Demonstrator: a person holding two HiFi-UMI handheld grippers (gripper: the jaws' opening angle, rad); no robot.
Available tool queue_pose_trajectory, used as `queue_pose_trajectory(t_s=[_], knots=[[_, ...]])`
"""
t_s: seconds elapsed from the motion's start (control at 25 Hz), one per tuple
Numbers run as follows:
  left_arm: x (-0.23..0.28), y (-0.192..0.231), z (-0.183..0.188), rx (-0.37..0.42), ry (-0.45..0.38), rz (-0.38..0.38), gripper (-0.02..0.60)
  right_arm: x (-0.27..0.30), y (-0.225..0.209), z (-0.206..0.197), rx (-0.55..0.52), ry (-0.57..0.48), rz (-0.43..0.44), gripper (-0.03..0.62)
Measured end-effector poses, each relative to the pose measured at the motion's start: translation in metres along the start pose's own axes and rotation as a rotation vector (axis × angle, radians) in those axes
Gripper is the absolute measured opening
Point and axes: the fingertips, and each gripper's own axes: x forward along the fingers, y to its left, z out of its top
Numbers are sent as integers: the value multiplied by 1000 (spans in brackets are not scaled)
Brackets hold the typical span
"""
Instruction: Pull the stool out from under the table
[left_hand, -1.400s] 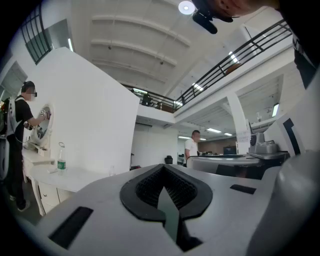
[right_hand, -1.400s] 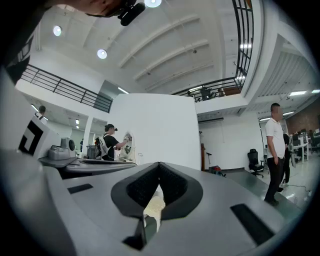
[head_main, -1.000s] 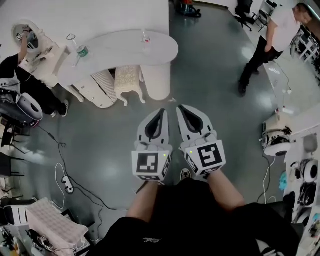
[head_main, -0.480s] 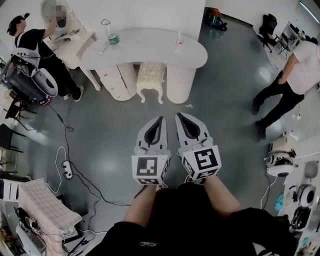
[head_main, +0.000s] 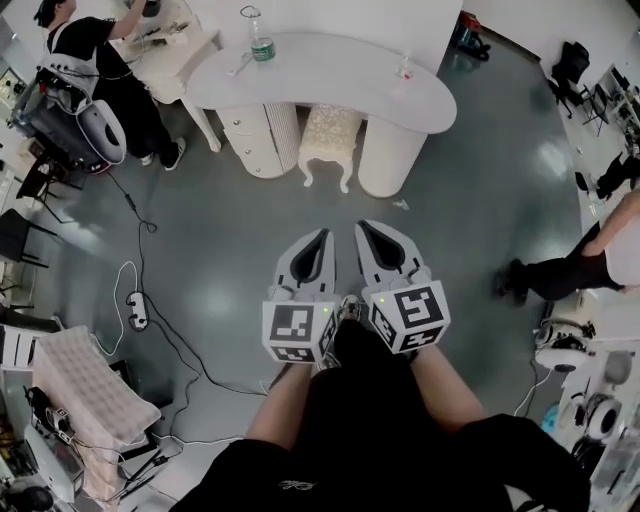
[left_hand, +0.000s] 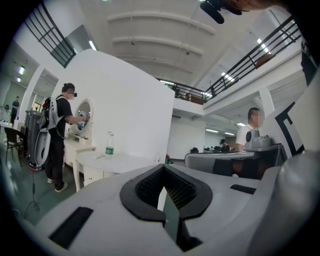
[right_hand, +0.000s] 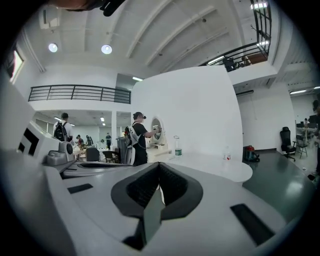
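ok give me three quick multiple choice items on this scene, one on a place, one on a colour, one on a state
1. Where is the stool?
A) under the table
B) on top of the table
C) beside the person's feet

2. The label on the bottle is:
A) red
B) green
C) yellow

3. The left gripper and right gripper are:
A) both shut and empty
B) both open
C) both shut on the stool

Answers:
1 A, the stool is tucked beneath the tabletop.
2 B, a green band shows round the bottle.
3 A, each gripper view shows the jaws together with nothing between them.
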Motion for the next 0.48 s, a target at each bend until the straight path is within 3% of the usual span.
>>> queue_pose_trajectory(t_s=[0.2,0.4,0.48], knots=[[47,41,17,37,13,14,6,63,-20,23,0,-30,26,6],[103,68,20,-12,81,-14,6,114,-42,41,-1,-43,67,6],[122,71,17,4,109,-7,6,125,-57,41,-4,-35,70,6]])
